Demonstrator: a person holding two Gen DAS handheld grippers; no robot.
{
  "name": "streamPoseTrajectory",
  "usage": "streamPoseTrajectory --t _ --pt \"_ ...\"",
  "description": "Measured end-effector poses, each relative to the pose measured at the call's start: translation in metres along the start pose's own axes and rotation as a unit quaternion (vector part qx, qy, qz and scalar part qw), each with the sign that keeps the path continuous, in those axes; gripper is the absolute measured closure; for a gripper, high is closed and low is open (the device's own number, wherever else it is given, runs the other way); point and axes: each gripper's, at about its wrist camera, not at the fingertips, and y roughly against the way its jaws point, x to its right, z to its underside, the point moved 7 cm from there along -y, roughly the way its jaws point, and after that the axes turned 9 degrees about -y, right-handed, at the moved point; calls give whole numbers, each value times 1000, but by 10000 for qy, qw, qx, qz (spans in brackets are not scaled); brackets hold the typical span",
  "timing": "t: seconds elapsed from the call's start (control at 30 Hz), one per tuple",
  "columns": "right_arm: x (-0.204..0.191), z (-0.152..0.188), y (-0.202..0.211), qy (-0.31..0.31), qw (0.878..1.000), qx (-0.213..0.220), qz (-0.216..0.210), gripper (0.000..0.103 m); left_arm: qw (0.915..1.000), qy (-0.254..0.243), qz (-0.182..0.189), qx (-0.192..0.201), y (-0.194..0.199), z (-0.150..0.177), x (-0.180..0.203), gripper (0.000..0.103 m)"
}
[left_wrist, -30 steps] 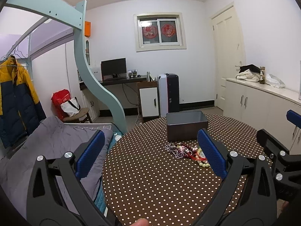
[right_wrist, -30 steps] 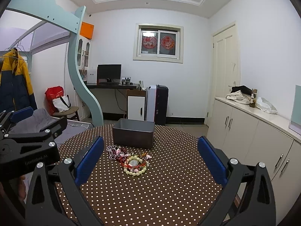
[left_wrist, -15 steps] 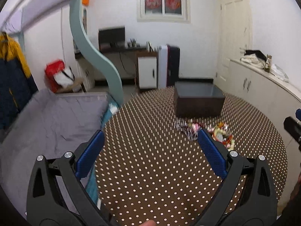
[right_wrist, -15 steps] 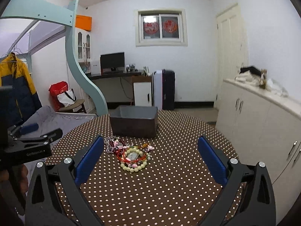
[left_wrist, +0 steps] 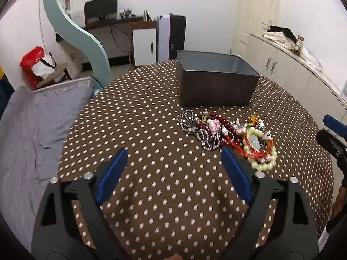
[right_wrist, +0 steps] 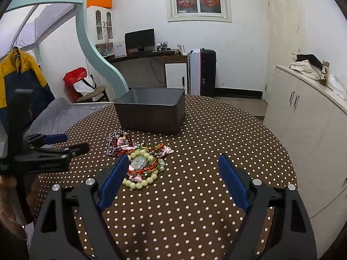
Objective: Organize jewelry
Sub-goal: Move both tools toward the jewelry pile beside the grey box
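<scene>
Both cameras have dipped and closed in since a second ago: the ceiling has dropped out of the left view, and the jewelry pile now sits much larger and nearer our fingers. We hover the left gripper (left_wrist: 172,169) low over the polka-dot tabletop (left_wrist: 141,112), jaws spread wide, nothing between them. The right gripper (right_wrist: 171,173) is just as wide and just as empty.

The jewelry (left_wrist: 227,134) lies in one tangled heap on the tabletop, just in front of the dark box (left_wrist: 216,82) and not touching it. We can pick out a silver chain (left_wrist: 188,123) at the left end, dark red beads (left_wrist: 216,123) with small pink charms in the middle, and a pale bead bracelet (right_wrist: 141,173) ringed with red cord at the near end. In the right view that bracelet sits right by our left fingertip. The box looks empty, as far as we can see inside.

So we judge this to be the approach, with nothing sorted yet. Next we need to pick one piece. The pale bracelet is the closest candidate for the right gripper, which would shift left and come down around its beads before narrowing. The strands overlap, so lifting one may drag its neighbours along. A slow lift, or the left gripper pinning the rest, would help.
</scene>
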Motion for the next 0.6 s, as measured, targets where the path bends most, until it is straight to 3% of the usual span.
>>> streamPoseTrajectory --t 0.07,0.23,0.3,0.37,0.6 --pt "2 0 -3 -38 9999 -79 -89 22 9998 -24 105 -140 -10 -4 4 30" --pt "6 -1 -10 -18 9997 -215 -96 22 9983 -90 440 -381 -30 -9 20 32" --pt "5 -1 -14 -4 9996 -247 -123 22 9981 -151 322 -498 -38 -9 20 55" --pt "4 -1 -16 -2 9995 -271 -147 22 9974 -120 327 -636 -45 -8 18 65" --pt "0 -5 -20 15 9992 -335 -207 22 9963 -435 219 -711 -52 -17 21 62"
